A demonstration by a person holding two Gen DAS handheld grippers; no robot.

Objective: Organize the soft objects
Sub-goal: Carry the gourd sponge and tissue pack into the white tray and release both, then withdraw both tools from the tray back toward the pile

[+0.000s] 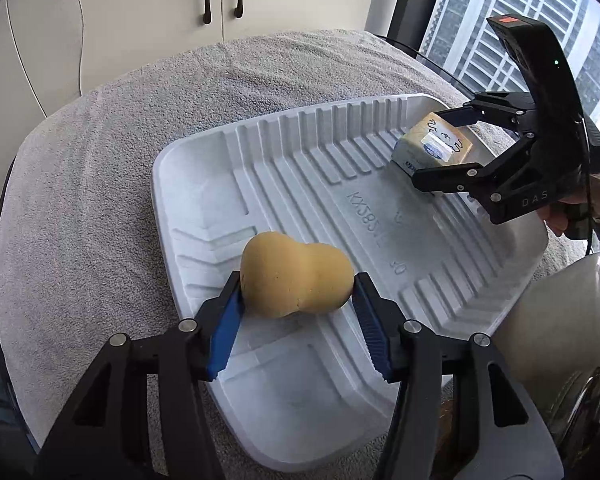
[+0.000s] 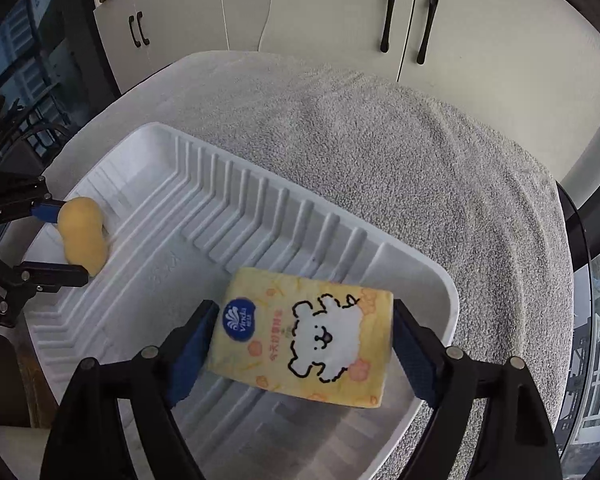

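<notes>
Over a white tray [image 1: 204, 168], my left gripper [image 1: 298, 300] brackets a tan sponge [image 1: 296, 276], pads barely touching, hardly squeezing. My right gripper [image 2: 300, 344] stands wide around a tissue pack [image 2: 304, 336], seemingly released. Both look light and squashy; grip across their narrow middles.
</notes>
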